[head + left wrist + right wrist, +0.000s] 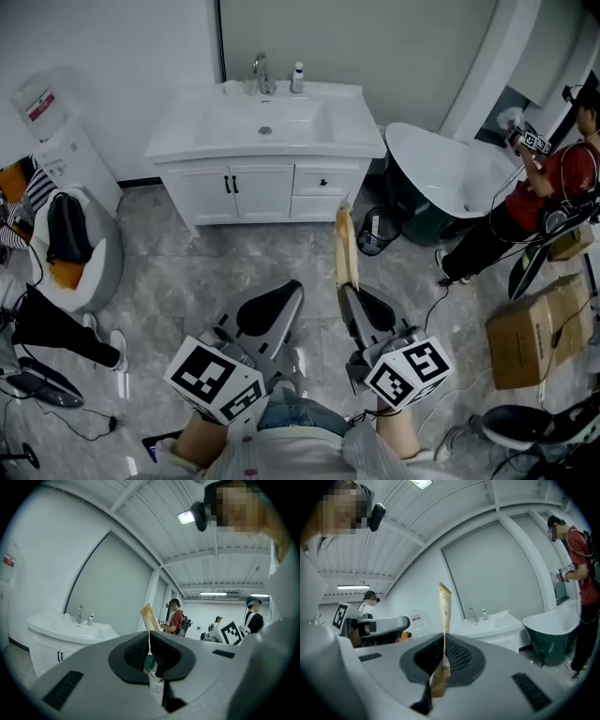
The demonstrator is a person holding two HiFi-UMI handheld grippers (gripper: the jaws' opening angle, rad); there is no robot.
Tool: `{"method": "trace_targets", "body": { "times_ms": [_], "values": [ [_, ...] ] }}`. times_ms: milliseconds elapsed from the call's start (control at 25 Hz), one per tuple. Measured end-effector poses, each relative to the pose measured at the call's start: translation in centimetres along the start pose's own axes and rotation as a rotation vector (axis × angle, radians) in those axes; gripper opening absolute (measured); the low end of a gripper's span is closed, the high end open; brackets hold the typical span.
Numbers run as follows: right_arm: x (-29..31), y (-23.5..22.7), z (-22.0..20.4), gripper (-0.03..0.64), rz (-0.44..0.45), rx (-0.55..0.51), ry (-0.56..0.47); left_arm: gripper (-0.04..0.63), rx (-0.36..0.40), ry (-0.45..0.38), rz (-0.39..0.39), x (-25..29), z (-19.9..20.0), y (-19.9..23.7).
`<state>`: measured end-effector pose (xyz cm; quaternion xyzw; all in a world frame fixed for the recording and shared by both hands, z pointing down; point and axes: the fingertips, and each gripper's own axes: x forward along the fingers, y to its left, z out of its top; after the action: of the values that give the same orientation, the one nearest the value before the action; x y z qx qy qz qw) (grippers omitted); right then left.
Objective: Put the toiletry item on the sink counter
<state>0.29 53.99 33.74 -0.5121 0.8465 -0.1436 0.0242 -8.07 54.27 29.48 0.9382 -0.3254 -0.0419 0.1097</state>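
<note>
Pinching a flat tan sachet [445, 605], right gripper [444, 645], well short of sink counter [187, 131]

Sink surface [356, 131]: white, glossy, smooth. Faucet [262, 73]: shiny metal. Floor [187, 281]: grey marbled tile, polished. Toiletry sachet [345, 246]: tan, matt, paper-like, thin. Right tongs [346, 289]: matt grey plastic shell, black ribbed pads [459, 656]. Box [539, 330], right: plain brown cardboard.

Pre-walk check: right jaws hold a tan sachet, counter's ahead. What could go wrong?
1. Right gripper pinches the tan sachet only at its lower end; the tall thin packet could flop or slip out.
2. A small bottle and faucet stand at the back of the sink counter; placing deep may knock the bottle.
</note>
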Motion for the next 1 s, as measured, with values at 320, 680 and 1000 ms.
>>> {"method": "trace_targets", "body": {
  "times_ms": [320,680,1000],
  "values": [
    [5.1,-3.0,0.3,0.011,-0.017,0.006,0.012,0.02,0.01,-0.01,-0.002,3.9,0.8,4.9],
    [16.0,-7.6,2.9,0.011,-0.034,0.008,0.026,0.02,0.034,0.002,-0.005,11.0,3.8,15.0],
    [25.1,-11.0,5.9,0.011,-0.065,-0.003,0.003,0.02,0.04,0.003,-0.021,16.1,6.1,23.8]
  ]
}}
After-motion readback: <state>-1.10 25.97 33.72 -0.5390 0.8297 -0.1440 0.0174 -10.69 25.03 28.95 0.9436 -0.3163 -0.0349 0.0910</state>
